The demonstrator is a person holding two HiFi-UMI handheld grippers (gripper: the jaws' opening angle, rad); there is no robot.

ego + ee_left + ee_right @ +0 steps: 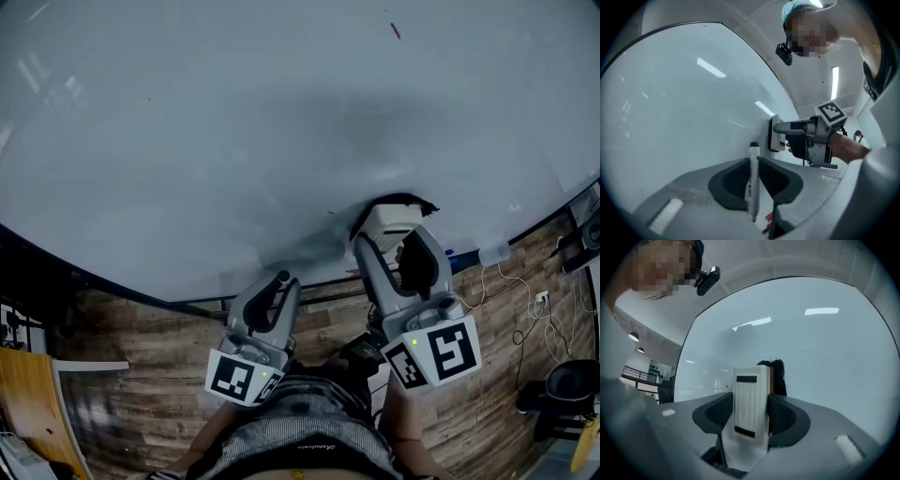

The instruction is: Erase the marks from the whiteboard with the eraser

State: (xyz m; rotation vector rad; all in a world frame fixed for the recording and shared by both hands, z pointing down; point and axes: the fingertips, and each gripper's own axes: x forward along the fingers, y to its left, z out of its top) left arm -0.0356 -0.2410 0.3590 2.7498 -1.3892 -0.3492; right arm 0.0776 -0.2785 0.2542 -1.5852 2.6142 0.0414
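Observation:
The whiteboard fills most of the head view; one small dark red mark shows near its top. My right gripper is shut on the white eraser, whose dark felt presses against the board's lower part. In the right gripper view the eraser stands upright between the pads. My left gripper sits lower left of it, near the board's bottom edge, shut on a white marker with its black end pointing at the board. The left gripper view shows the eraser flat on the board under the right gripper.
Below the board lies a wooden floor with white cables at the right. A wooden panel stands at the lower left. A small white object rests on the board's ledge at the right.

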